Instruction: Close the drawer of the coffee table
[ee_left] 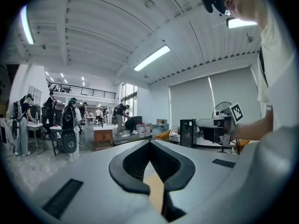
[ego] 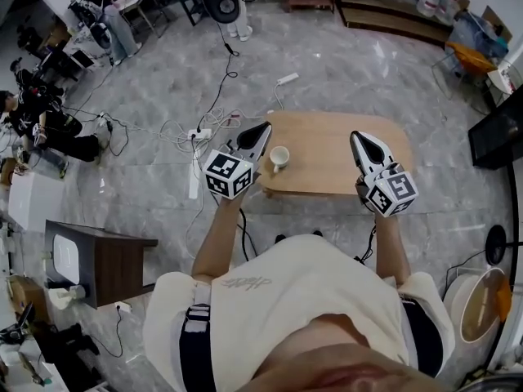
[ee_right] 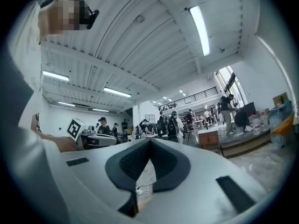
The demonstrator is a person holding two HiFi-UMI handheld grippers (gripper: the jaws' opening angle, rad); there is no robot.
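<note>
The coffee table (ego: 327, 149) is a light wooden table with rounded corners, straight ahead of me in the head view. A small white cup (ego: 279, 157) stands near its left front. No drawer shows from above. My left gripper (ego: 264, 126) hangs over the table's left end, just left of the cup, its jaws shut with nothing in them. My right gripper (ego: 357, 136) is held over the right part of the table, also shut and empty. Both gripper views point level across the room, with the left gripper (ee_left: 150, 142) and the right gripper (ee_right: 150, 139) showing closed tips.
Power strips and cables (ego: 200, 134) lie on the marble floor left of the table. A dark side cabinet (ego: 102, 260) stands at my left, a white bucket (ego: 478, 300) at my right. People (ego: 41, 129) sit at the far left, and a fan (ego: 221, 2) stands at the back.
</note>
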